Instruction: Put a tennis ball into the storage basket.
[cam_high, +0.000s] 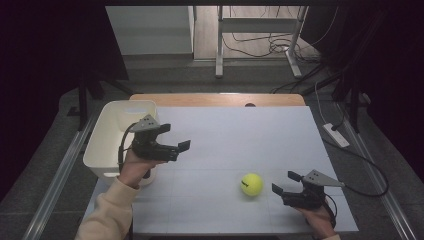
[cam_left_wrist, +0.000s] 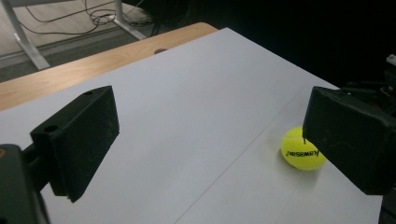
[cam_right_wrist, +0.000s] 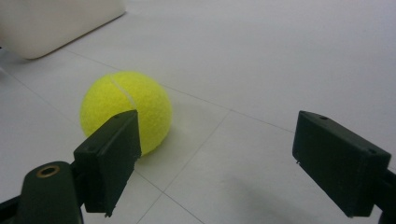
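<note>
A yellow tennis ball (cam_high: 251, 184) lies on the white table top (cam_high: 225, 135), right of centre and near the front. My right gripper (cam_high: 285, 182) rests just right of the ball, open, its jaws pointing left toward it and apart from it. In the right gripper view the ball (cam_right_wrist: 126, 107) sits ahead, partly behind the left jaw, and nothing is between the jaws of the right gripper (cam_right_wrist: 219, 158). My left gripper (cam_high: 174, 137) hovers beside a white bin, open and holding nothing. The left gripper view shows the left gripper (cam_left_wrist: 210, 140) with wide jaws and the ball (cam_left_wrist: 299, 151) far off.
A white plastic bin (cam_high: 107, 120) stands at the table's left edge, its corner (cam_right_wrist: 46, 23) in the right gripper view. A wooden strip (cam_high: 215, 99) runs along the far edge. Behind the table are metal table legs (cam_high: 219, 40) and floor cables (cam_high: 270, 47).
</note>
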